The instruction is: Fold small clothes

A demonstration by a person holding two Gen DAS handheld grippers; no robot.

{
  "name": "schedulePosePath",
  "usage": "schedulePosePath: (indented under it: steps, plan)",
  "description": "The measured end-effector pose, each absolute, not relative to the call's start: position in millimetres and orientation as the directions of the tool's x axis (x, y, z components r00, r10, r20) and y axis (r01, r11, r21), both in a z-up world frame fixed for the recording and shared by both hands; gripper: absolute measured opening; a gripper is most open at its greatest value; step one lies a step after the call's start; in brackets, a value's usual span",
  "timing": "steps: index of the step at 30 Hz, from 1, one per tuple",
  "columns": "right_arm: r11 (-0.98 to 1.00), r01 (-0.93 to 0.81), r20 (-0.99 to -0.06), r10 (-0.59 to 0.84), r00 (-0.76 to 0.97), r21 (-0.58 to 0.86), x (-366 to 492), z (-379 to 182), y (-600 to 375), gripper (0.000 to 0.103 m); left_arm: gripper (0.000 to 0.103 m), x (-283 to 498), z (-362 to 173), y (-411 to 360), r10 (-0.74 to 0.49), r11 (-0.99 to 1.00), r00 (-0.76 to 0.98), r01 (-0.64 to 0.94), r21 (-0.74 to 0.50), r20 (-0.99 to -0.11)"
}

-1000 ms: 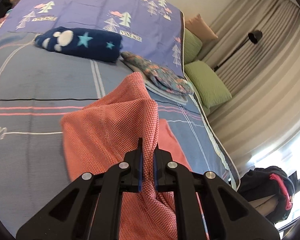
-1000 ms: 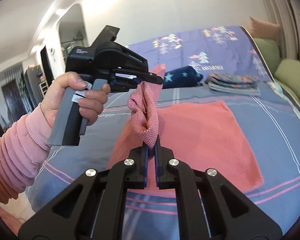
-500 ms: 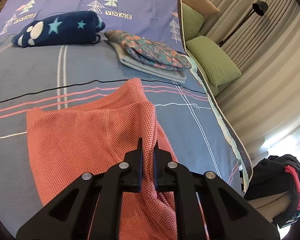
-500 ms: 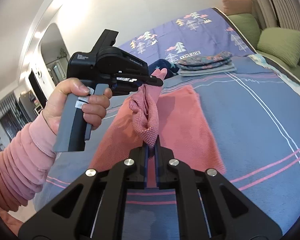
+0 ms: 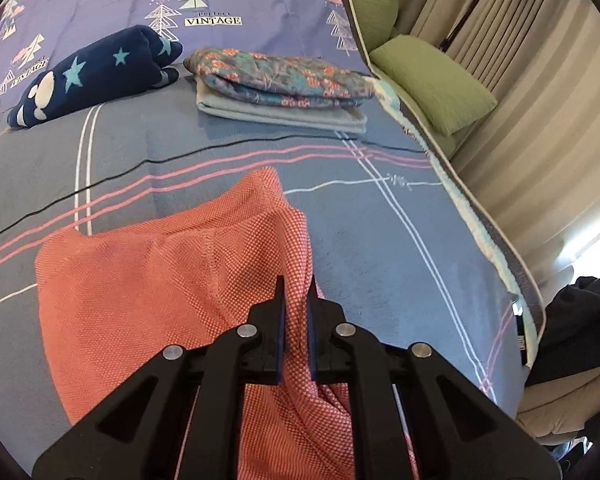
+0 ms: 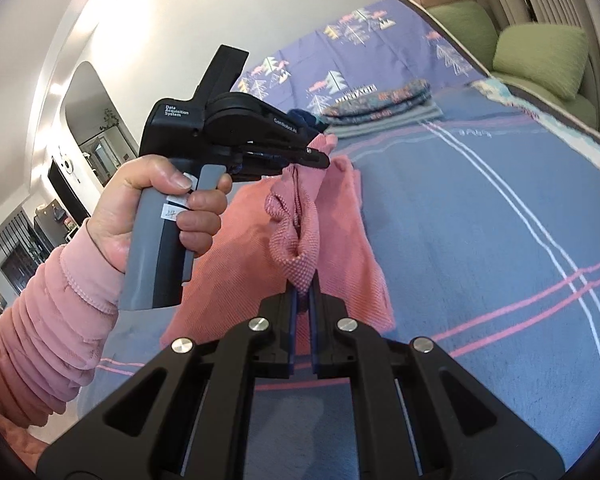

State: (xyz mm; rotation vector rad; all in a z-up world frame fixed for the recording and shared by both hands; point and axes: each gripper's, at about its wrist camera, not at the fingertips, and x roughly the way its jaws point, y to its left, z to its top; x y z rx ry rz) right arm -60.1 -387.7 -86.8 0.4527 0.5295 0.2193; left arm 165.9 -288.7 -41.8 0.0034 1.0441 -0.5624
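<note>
The coral waffle-knit garment (image 5: 148, 288) lies partly spread on the bed (image 5: 380, 248), one edge lifted between the left gripper (image 5: 296, 296) and right gripper (image 6: 305, 292), both jaws narrow and pinching cloth. It looks light, soft and limp, best taken at edges or corners. Only the right wrist view shows the left hand (image 6: 148, 200); the left wrist view shows the folded floral stack (image 5: 284, 88) and navy star bundle (image 5: 92, 72) clearly.

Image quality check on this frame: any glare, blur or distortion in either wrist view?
Left wrist view: strong fisheye bending the bed's stripes, blown-out window glare at the right edge, the salmon cloth sharp. Right wrist view: same distortion, bright wash on the wall, dark corners, the left gripper and right gripper in focus.
</note>
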Motion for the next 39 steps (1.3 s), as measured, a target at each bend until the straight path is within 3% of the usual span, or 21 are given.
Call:
schedulePosePath:
  steps: [3,7,9,12,14,20,24,30,33,35,39]
  plan:
    - [0.871,-0.075,-0.452,0.323,0.831,0.485,-60,-92,-391,0.005,0.017,167,-45,-293,-0.436,0.862,0.382,0.438,-0.255,-0.815]
    - [0.876,-0.064,-0.473,0.319,0.821,0.479,-63,-97,-391,0.01,0.04,165,-40,-294,-0.46,0.853,0.394,0.445,-0.272,-0.796]
    - [0.875,-0.051,-0.477,0.31,0.822,0.481,-67,-99,-395,0.018,0.041,161,-35,-294,-0.476,0.844,0.404,0.459,-0.277,-0.781]
    - [0.872,-0.031,-0.484,0.299,0.822,0.488,-73,-102,-403,0.018,0.043,152,-26,-289,-0.486,0.833,0.425,0.489,-0.258,-0.763]
    - [0.867,-0.024,-0.486,0.301,0.82,0.497,-75,-104,-407,0.018,0.051,143,-22,-281,-0.483,0.832,0.444,0.501,-0.238,-0.755]
    - [0.872,-0.04,-0.474,0.303,0.826,0.488,-80,-100,-407,0.02,0.054,108,-21,-246,-0.448,0.836,0.48,0.524,-0.164,-0.754]
    - [0.888,-0.051,-0.477,0.294,0.828,0.458,-79,-95,-402,0.03,0.065,80,-18,-210,-0.396,0.867,0.554,0.489,-0.098,-0.732]
    - [0.887,-0.03,-0.503,0.288,0.815,0.46,-68,-95,-402,0.03,0.07,34,-19,-164,-0.335,0.881,0.592,0.473,-0.02,-0.733]
    - [0.885,-0.014,-0.514,0.283,0.81,0.466,-64,-97,-403,0.028,0.081,6,-26,-151,-0.341,0.859,0.559,0.511,-0.009,-0.756]
    - [0.883,-0.009,-0.52,0.285,0.805,0.47,-61,-98,-404,0.022,0.081,-10,-33,-146,-0.363,0.84,0.515,0.541,-0.034,-0.776]
    - [0.878,0.005,-0.535,0.287,0.794,0.478,-58,-102,-404,0.021,0.081,-29,-52,-146,-0.351,0.827,0.488,0.562,-0.02,-0.8]
